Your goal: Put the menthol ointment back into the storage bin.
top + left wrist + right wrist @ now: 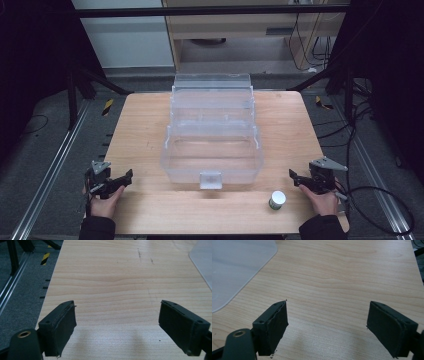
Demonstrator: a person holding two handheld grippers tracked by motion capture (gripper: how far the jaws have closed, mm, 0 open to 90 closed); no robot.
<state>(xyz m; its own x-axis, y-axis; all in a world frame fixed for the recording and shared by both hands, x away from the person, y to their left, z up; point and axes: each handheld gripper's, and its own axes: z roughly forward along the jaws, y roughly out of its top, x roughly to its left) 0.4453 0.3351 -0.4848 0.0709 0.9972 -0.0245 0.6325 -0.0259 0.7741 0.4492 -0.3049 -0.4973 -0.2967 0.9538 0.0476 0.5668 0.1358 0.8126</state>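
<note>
Item: small white-capped green-labelled jar, stood upright on the pale wooden table, just inward of the right gripper, the nearer tool; left gripper well apart; both jaws spread, empty.

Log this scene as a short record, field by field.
surface: wooden table
container: clear plastic box, open, lid raised at the far side, looks empty
small item: white-capped bottle, upright, near the table's front edge, apart from the box
left gripper: open, holds nothing
right gripper: open, holds nothing
</note>
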